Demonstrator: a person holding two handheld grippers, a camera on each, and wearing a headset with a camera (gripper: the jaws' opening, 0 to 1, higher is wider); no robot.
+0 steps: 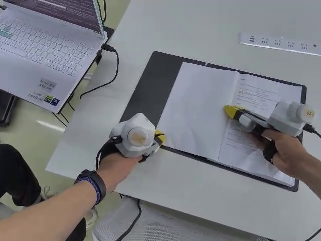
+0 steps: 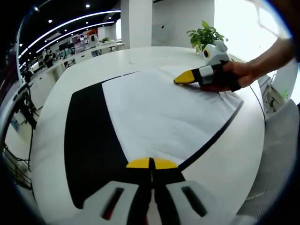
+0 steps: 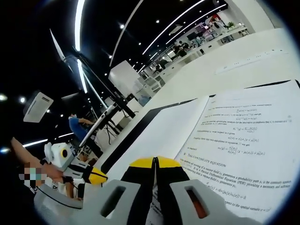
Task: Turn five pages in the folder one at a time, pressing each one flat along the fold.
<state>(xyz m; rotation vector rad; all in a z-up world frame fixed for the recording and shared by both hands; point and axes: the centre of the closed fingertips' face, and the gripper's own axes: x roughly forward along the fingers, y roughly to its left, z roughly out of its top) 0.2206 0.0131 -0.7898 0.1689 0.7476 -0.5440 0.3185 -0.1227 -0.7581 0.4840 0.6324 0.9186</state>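
A black folder (image 1: 150, 85) lies open on the white table, with a blank turned page (image 1: 198, 108) on its left half and a printed page (image 1: 258, 95) on its right. My left gripper (image 1: 159, 136) is shut and rests at the near left edge of the blank page (image 2: 154, 117), its yellow tips (image 2: 151, 163) together at the paper's edge. My right gripper (image 1: 229, 111) is shut too, with its yellow tips (image 3: 154, 163) lying on the paper close to the fold, between the blank page (image 3: 164, 136) and the printed page (image 3: 248, 136).
An open laptop (image 1: 45, 50) sits at the far left with cables (image 1: 108, 65) trailing to the table edge. A white power strip (image 1: 278, 42) lies at the back right. A potted plant (image 2: 204, 35) stands beyond the folder.
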